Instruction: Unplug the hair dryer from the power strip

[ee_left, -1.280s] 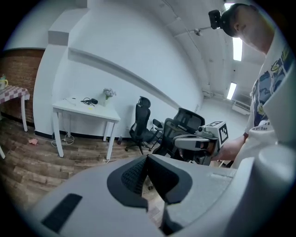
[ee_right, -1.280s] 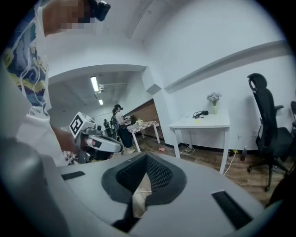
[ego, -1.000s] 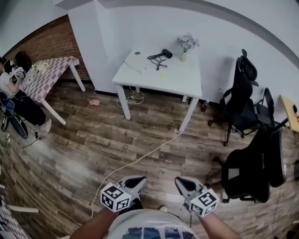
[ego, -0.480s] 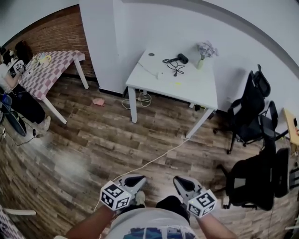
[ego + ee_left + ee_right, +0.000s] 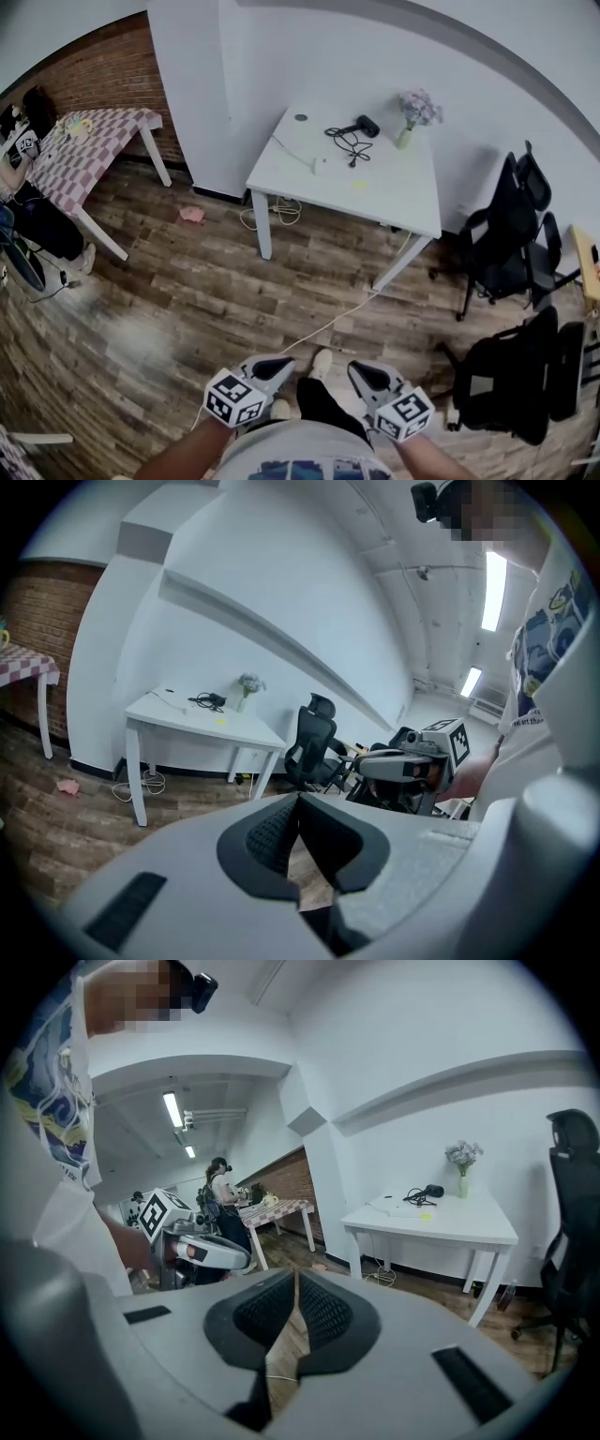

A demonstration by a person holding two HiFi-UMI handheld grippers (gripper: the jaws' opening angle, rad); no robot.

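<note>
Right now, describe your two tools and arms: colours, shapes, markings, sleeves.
The left tool and right tool match: pale grey shells, black ribbed pads, and a white cube with black square markers on each. Forearms are bare; the shirt is light with a blue print.

You have no words, numbers or brand names here that can be read. The marker cube on your left gripper, like the one on your right gripper, shows only black-and-white square patterns, no letters. The small print on your shirt is too blurred to read.
</note>
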